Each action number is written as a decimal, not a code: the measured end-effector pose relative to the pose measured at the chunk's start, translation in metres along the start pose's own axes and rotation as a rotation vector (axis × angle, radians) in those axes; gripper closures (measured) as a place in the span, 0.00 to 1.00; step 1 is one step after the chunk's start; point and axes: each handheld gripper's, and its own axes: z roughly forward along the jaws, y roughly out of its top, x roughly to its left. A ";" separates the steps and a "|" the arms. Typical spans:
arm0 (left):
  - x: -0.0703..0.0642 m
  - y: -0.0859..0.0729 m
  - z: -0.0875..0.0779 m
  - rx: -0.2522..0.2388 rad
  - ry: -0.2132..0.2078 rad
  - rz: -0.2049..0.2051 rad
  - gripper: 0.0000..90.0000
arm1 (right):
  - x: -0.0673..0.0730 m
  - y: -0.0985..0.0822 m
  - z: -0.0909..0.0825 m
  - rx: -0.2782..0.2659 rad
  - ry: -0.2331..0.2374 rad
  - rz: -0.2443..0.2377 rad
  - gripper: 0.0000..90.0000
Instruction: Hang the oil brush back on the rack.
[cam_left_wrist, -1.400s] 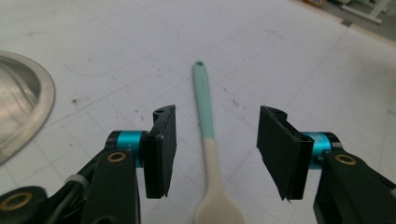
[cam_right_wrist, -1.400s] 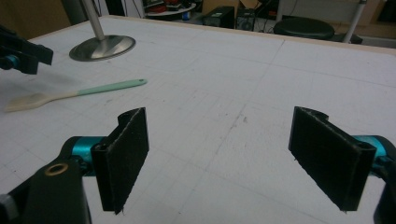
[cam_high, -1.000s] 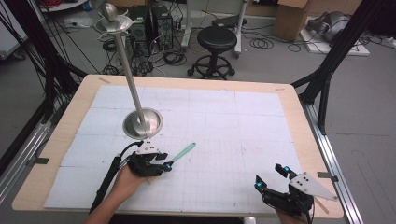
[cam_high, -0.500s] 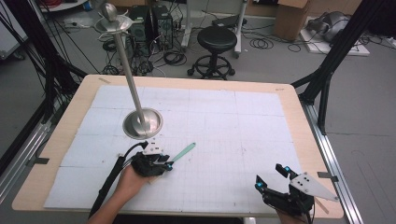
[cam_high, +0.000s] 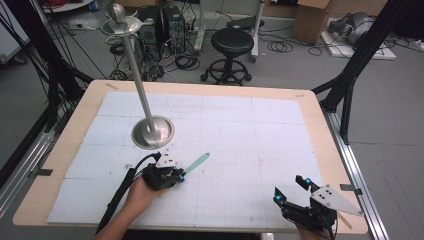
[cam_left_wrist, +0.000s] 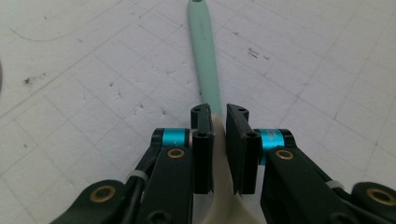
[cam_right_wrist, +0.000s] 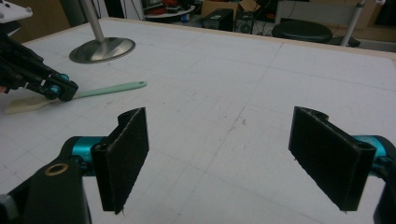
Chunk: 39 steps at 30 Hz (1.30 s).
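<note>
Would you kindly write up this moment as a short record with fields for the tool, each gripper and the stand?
tool: mint-handled spatula with a cream blade, flat on the white mat
left gripper: jaws have just been closing, pads now against the spatula where handle meets blade
right gripper: jaws wide apart, nothing between them, near the table's front right corner
metal stand: round base on the mat, beyond the left gripper

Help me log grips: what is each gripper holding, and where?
The left gripper has just closed on the spatula where handle meets cream blade. The right gripper holds nothing.
</note>
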 end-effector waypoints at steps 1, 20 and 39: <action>0.000 0.000 0.000 0.002 -0.002 -0.018 0.90 | 0.000 0.000 0.000 0.000 0.000 -0.001 0.21; 0.004 -0.001 -0.001 -0.010 -0.024 -0.060 0.91 | -0.002 0.000 -0.001 -0.006 -0.002 0.006 0.21; 0.002 0.004 -0.026 -0.171 -0.111 -0.110 0.91 | 0.000 0.000 0.001 -0.001 0.021 0.003 0.21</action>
